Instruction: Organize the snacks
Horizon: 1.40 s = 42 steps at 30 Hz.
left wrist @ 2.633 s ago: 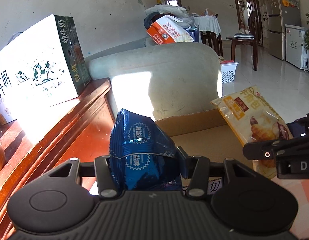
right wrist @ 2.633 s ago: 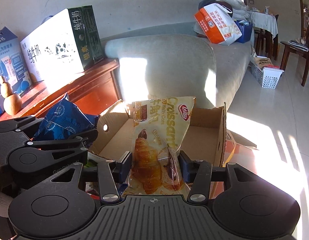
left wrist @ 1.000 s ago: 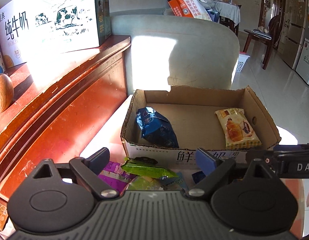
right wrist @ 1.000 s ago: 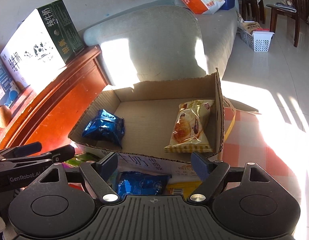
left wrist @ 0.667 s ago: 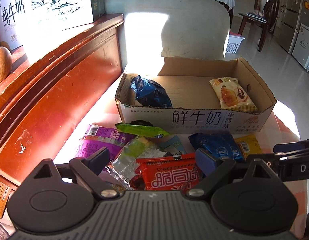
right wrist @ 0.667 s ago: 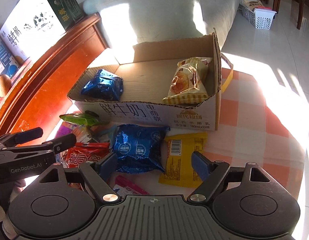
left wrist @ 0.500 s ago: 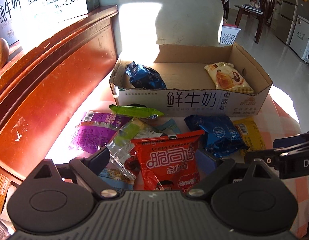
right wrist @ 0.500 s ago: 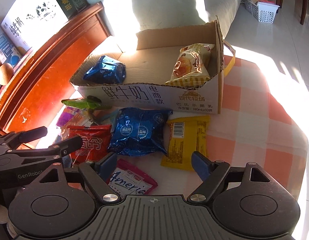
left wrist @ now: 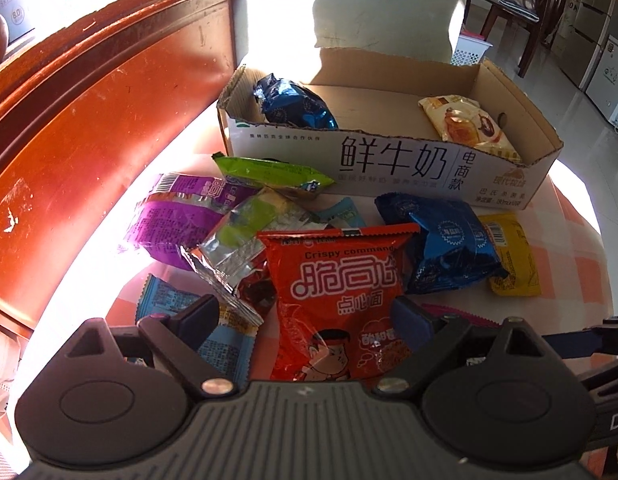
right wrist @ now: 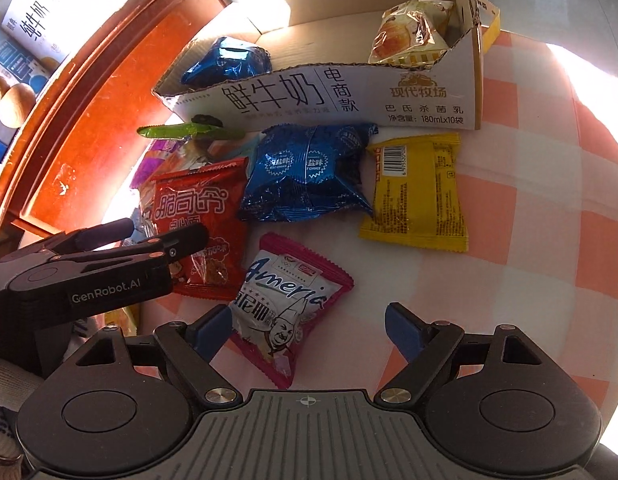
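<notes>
Left wrist view: both grippers spread over loose snacks.
Left gripper (left wrist: pixel 307 316) gapes around the red crinkly noodle packet (left wrist: pixel 337 300), unpinched; right gripper (right wrist: pixel 309 326), jaws just widening, straddles the pink-edged packet (right wrist: pixel 287 304) before the cardboard box (right wrist: pixel 349 92) on the checked cloth.

Right gripper (right wrist: pixel 307 322) jaws wide, just been opening, above a pink packet (right wrist: pixel 287 304) lying nearer the left pad; nothing gripped. Left gripper (right wrist: pixel 165 234) over a red packet (right wrist: pixel 205 208). Blue bag (right wrist: pixel 309 172) and yellow packet (right wrist: pixel 415 192) beside the box (right wrist: pixel 349 96), which holds a croissant (right wrist: pixel 409 36) and a second blue bag (right wrist: pixel 227 62).
</notes>
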Each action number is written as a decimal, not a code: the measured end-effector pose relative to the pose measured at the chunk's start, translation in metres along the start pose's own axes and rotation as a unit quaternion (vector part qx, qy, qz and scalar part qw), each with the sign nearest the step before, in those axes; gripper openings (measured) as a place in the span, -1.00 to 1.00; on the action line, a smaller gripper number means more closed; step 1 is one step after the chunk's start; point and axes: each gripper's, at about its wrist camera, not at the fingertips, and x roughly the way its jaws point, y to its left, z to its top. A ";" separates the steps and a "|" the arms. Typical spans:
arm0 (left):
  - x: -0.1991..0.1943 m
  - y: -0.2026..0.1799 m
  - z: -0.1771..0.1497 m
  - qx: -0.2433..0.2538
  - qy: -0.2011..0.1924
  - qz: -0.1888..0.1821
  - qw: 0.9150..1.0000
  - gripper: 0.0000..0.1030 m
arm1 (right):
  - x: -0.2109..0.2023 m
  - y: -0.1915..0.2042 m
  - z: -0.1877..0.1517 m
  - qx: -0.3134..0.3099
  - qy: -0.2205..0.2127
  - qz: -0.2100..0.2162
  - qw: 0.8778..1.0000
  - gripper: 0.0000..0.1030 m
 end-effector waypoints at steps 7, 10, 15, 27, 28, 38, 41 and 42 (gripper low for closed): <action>0.008 -0.006 0.001 0.001 0.005 0.005 1.000 0.83 | 0.008 0.006 -0.001 0.011 0.000 -0.001 1.000 0.66; 0.008 -0.008 -0.001 0.009 0.002 0.011 1.000 0.83 | 0.012 0.009 -0.003 0.009 -0.006 -0.013 1.000 0.65; 0.003 -0.008 -0.004 0.036 0.000 0.025 0.999 0.82 | 0.015 0.009 -0.003 -0.011 -0.006 -0.032 0.999 0.57; 0.003 -0.019 -0.007 0.076 -0.004 0.010 0.997 0.80 | 0.006 -0.006 0.006 -0.016 -0.021 -0.068 0.997 0.58; 0.006 -0.020 -0.006 0.077 -0.003 0.014 0.997 0.81 | 0.007 -0.008 0.006 -0.010 -0.022 -0.068 0.997 0.58; 0.024 -0.024 -0.010 0.091 0.008 0.046 0.995 0.63 | 0.011 -0.011 0.006 0.020 -0.018 -0.060 0.998 0.58; 0.022 -0.022 -0.013 0.093 0.007 0.044 0.995 0.57 | 0.013 -0.013 0.007 0.036 -0.013 -0.053 0.998 0.58; 0.021 -0.021 -0.013 0.092 0.005 0.042 0.995 0.57 | 0.014 -0.014 0.008 0.042 -0.011 -0.051 0.998 0.58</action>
